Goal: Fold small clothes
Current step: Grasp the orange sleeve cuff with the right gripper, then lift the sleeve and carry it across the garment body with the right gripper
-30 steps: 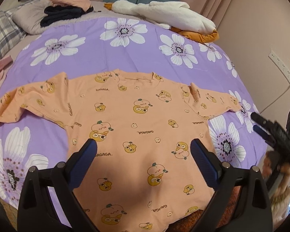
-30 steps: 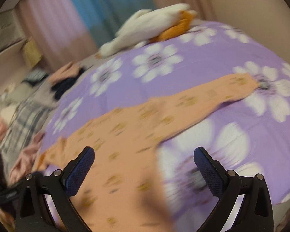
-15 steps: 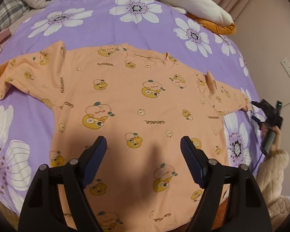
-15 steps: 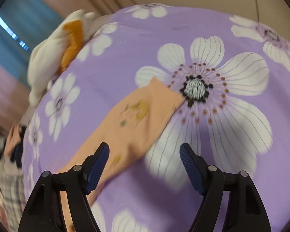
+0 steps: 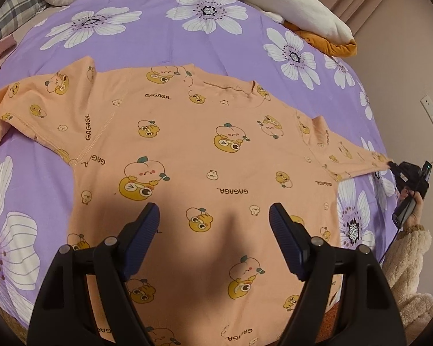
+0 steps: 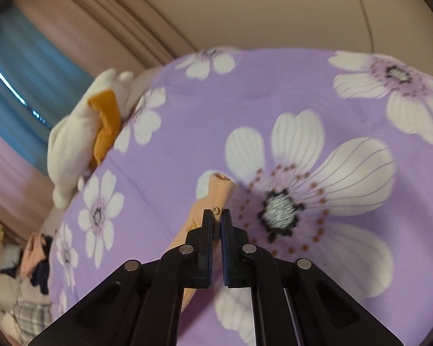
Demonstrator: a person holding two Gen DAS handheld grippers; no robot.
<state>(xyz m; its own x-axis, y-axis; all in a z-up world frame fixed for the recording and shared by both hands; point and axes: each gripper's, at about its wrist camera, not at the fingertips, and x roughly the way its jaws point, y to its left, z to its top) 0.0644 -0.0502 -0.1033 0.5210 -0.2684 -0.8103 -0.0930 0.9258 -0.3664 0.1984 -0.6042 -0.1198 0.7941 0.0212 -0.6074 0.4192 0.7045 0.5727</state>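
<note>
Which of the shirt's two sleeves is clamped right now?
The sleeve toward the wall side: the right gripper is shut on its cuff. The other sleeve lies flat and untouched on the bedspread.

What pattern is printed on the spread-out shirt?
Peach-orange shirt with cartoon peach-and-duck figures and "GAGAGA" lettering; clearest in the left wrist view.

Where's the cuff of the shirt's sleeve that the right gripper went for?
In the right wrist view the cuff is pinched in the right gripper, beside a big white flower on the purple bedspread.
</note>
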